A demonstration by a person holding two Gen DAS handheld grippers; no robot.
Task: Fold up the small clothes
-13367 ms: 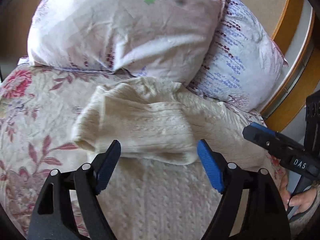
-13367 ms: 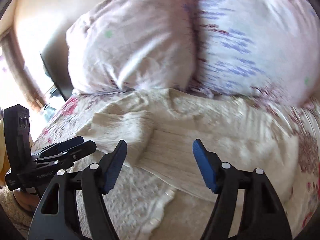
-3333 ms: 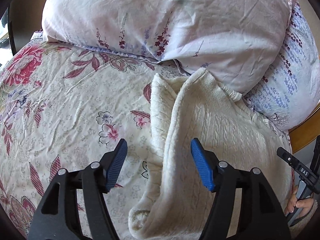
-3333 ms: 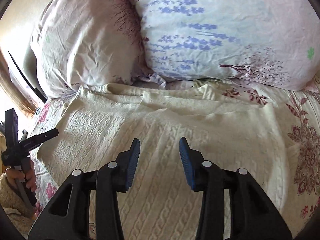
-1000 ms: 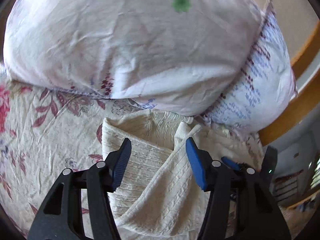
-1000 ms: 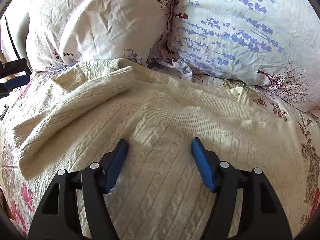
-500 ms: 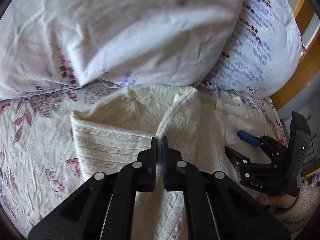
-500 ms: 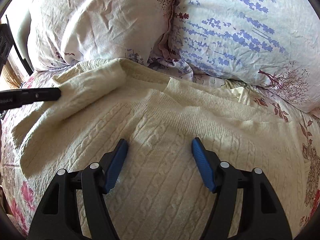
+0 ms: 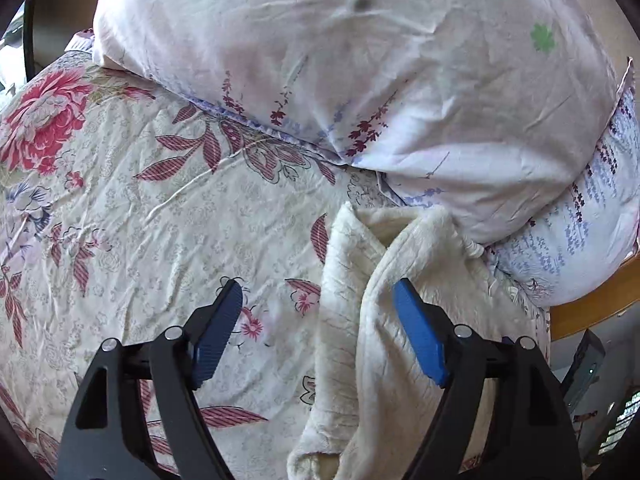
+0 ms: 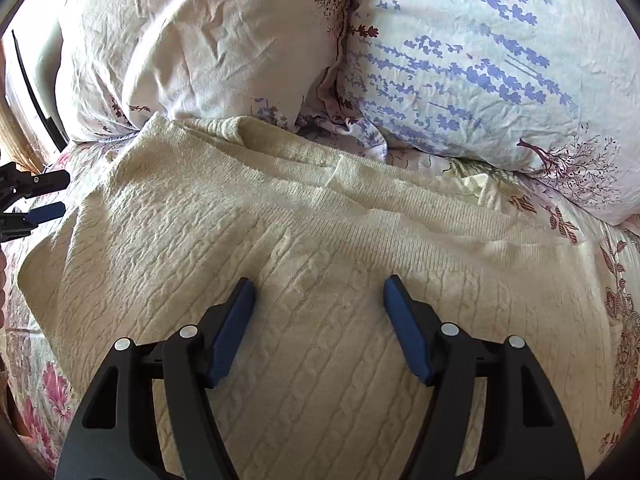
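The cream cable-knit sweater [image 10: 320, 264] is spread on the bed, over the floral bedsheet [image 9: 132, 216], with two pillows behind it: the pale pillow [image 9: 360, 60] and the lavender-print pillow [image 10: 480, 60]. In the right wrist view it fills the centre and lower part of the frame, ribbed band toward the pillows, long axis approx. left-to-right across the frame.

In the left wrist view the sweater [image 9: 380, 320] is seen only as a bunched edge at lower right, w/ one layer lapped over another in a ridge that runs from the pillows at upper right down to the bottom centre. No fabric is seen between the left tool's pads.

The left tool [image 9: 318, 330] is spread wide, nothing pinched; its right pad sits at the lapped ridge, its left pad over bare sheet. The right tool [image 10: 318, 320] is likewise spread, both pads just above or on the knit, empty; contact can't be told.

Key relation, as judged: the loose folded edge lies to the right of the left tool's centre line, so the left tool is the nearer one. A shift toward frame-right would be called for before closing. The right tool is over the mid-body, well apart from that edge, and looks better placed to pin the fabric flat. Risk: only the top layer gets caught.
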